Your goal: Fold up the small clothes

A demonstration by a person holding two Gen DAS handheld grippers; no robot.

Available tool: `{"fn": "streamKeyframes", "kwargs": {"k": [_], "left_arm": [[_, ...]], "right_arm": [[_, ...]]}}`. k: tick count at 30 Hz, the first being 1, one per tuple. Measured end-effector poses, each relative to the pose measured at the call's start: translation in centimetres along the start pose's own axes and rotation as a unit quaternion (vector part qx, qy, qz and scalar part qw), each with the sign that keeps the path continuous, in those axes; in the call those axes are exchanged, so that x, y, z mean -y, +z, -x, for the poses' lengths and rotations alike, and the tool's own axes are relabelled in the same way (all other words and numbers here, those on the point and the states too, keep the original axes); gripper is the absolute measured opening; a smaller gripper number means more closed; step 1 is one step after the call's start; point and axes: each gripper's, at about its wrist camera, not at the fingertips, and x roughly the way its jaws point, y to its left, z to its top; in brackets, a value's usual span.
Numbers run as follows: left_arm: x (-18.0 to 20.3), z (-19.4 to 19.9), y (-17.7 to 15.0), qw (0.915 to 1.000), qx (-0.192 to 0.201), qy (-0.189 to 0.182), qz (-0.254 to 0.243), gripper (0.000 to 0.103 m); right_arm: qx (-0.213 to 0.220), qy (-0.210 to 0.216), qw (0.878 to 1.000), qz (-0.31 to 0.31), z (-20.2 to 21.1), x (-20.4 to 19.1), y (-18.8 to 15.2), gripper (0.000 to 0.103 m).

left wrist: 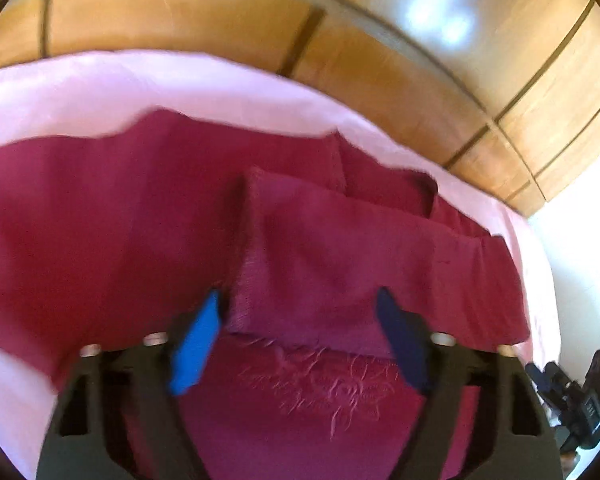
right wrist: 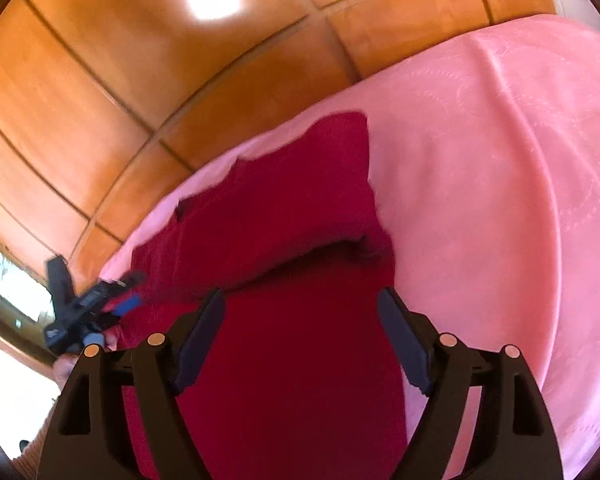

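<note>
Lying spread over a pink sheet is a dark red garment, with one part folded over on top of the rest and a frayed edge showing near the left gripper. That gripper hovers just above the folded flap, its jaws apart, the blue pad close beside the flap's edge; whether it touches is hard to tell. The right gripper also stands with its jaws apart over the red cloth, gripping nothing. Wooden panelled doors rise behind the pink surface.
</note>
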Motion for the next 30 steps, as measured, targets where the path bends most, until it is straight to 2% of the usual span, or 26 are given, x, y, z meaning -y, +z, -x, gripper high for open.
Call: {"fn": "streamKeyframes", "kwargs": {"k": [1, 2, 3, 5, 8, 11, 14, 16, 19, 23, 24, 26, 27, 30], "left_arm": [[0.3, -0.3, 0.1, 0.9999, 0.005, 0.010, -0.011, 0.029], [0.6, -0.4, 0.3, 0.9997, 0.007, 0.009, -0.021, 0.018], [0.5, -0.1, 0.5, 0.9998, 0.008, -0.006, -0.016, 0.017], [0.2, 1.5, 0.5, 0.9990, 0.039, -0.019, -0.008, 0.015], [-0.6, 4.4, 0.1, 0.9969, 0.075, -0.023, -0.005, 0.015], [-0.7, 4.6, -0.6, 0.9970, 0.074, 0.001, -0.023, 0.015], [-0.9, 2.8, -1.4, 0.9975, 0.046, 0.036, -0.039, 0.015], [-1.4, 1.4, -1.7, 0.9971, 0.034, 0.055, -0.040, 0.016], [-1.2, 0.4, -2.2, 0.9949, 0.040, 0.073, -0.057, 0.017], [-0.9, 0.3, -2.2, 0.9937, 0.044, 0.085, -0.058, 0.021], [-0.9, 0.6, -2.2, 0.9945, 0.042, 0.081, -0.050, 0.026], [-1.3, 1.5, -2.7, 0.9951, 0.039, 0.083, -0.039, 0.043], [-1.5, 2.1, -3.1, 0.9953, 0.038, 0.084, -0.031, 0.055], [-2.3, 4.7, -4.7, 0.9955, 0.053, 0.077, -0.013, 0.058]], "right_arm": [[0.004, 0.003, 1.000, -0.001, 0.0, -0.2, 0.4, 0.079], [0.010, 0.008, 1.000, 0.000, 0.1, -0.5, 0.8, 0.079], [0.014, 0.010, 1.000, 0.003, -0.1, -0.8, 1.0, 0.079], [0.024, 0.011, 1.000, 0.013, -0.2, -1.4, 1.6, 0.079], [0.030, 0.021, 0.999, 0.022, -1.1, -2.4, 2.5, 0.079], [0.020, 0.021, 0.999, 0.033, -3.2, -3.3, 3.2, 0.079], [0.001, -0.010, 0.999, 0.042, -6.3, -3.5, 3.2, 0.078], [-0.014, -0.069, 0.996, 0.056, -9.0, -2.9, 2.9, 0.077], [-0.013, -0.107, 0.989, 0.097, -11.2, -2.8, 1.7, 0.078], [-0.022, -0.149, 0.978, 0.145, -12.7, -4.3, 1.2, 0.088], [-0.022, -0.154, 0.977, 0.149, -13.0, -4.3, 1.2, 0.089], [-0.024, -0.158, 0.975, 0.156, -13.2, -4.3, 1.2, 0.091], [-0.024, -0.157, 0.975, 0.157, -13.3, -4.3, 1.2, 0.091], [-0.026, -0.157, 0.974, 0.162, -13.5, -4.2, 1.2, 0.094]]}}
